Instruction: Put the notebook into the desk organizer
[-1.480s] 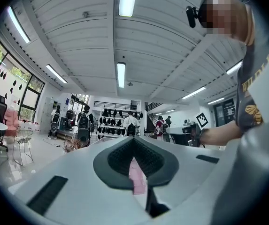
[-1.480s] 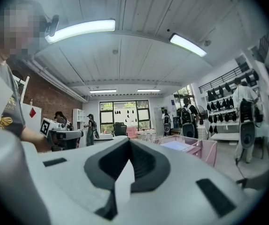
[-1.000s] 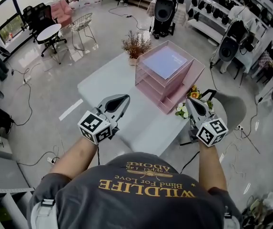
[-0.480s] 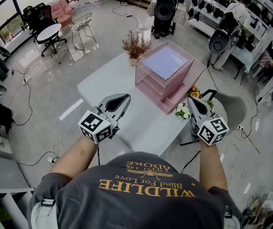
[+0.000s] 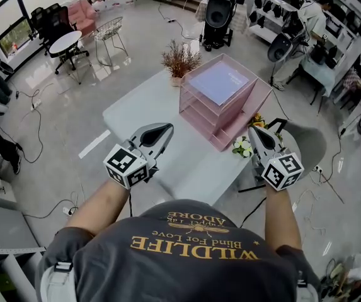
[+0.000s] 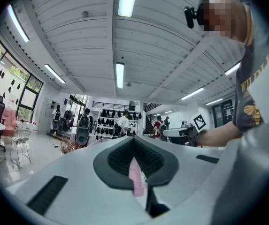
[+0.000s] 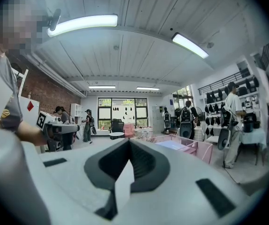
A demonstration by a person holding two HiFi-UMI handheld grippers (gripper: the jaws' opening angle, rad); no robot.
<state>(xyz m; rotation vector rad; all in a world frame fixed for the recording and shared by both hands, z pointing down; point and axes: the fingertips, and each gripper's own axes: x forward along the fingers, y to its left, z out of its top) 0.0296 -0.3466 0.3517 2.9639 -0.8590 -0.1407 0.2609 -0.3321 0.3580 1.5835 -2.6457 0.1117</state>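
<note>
The pink tiered desk organizer [image 5: 225,109] stands on the pale table [image 5: 139,106], and the lavender notebook [image 5: 220,82] lies flat on its top tier. My left gripper [image 5: 166,128] hovers over the table's near side, left of the organizer, shut and empty. My right gripper [image 5: 254,131] hangs off the table's right edge, near the organizer's front corner, shut with nothing in it. In the right gripper view the organizer [image 7: 190,148] and notebook [image 7: 170,145] sit beyond the closed jaws. In the left gripper view a pink sliver of the organizer [image 6: 135,178] shows between the jaws.
A pot of dried brown plants [image 5: 180,60] stands at the table's far edge behind the organizer. A small bunch of flowers [image 5: 243,145] sits by the right gripper. Cables cross the floor, chairs and a round table [image 5: 65,43] stand far left, people work at shelves far right.
Both grippers hold almost still. Only a person at the far right shelves has moved.
</note>
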